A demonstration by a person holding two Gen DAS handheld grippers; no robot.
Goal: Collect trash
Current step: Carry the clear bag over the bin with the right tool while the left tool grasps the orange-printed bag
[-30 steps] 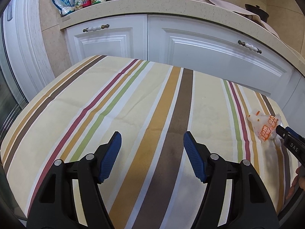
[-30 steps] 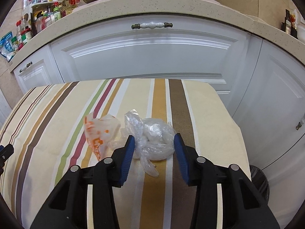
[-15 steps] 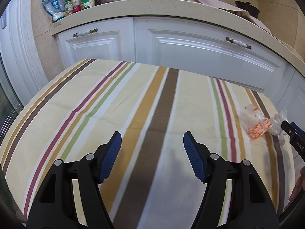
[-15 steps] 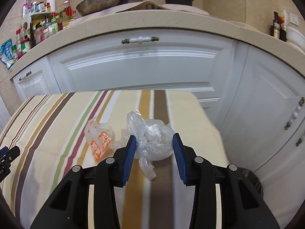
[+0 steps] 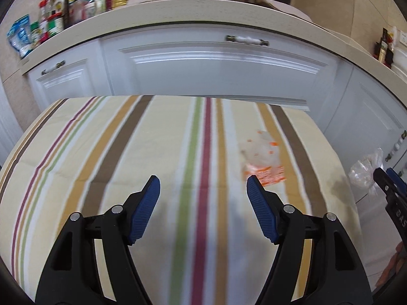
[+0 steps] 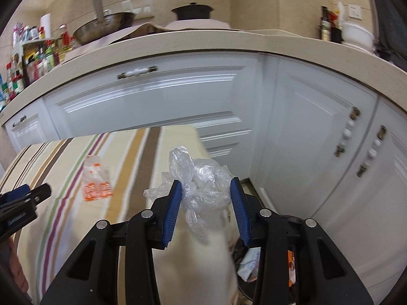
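My right gripper (image 6: pixel 206 198) is shut on a crumpled clear plastic bag (image 6: pixel 201 180) and holds it in the air past the table's right edge, above a dark trash bin (image 6: pixel 257 261) with wrappers inside. The bag also shows in the left wrist view (image 5: pixel 365 171) at the right gripper's tip. An orange-printed clear wrapper (image 5: pixel 264 158) lies on the striped tablecloth (image 5: pixel 114 152); it also shows in the right wrist view (image 6: pixel 95 180). My left gripper (image 5: pixel 203 193) is open and empty above the cloth, left of the wrapper.
White cabinet doors (image 6: pixel 157 94) stand right behind and to the right of the table. The counter (image 6: pixel 229 43) above holds a wok, a black pot and spice jars (image 5: pixel 53 17). The bin sits on the floor by the table's right corner.
My right gripper has lifted the clear bag off the table and carried it right, over the bin. My left gripper has swung right toward the orange wrapper, still open.
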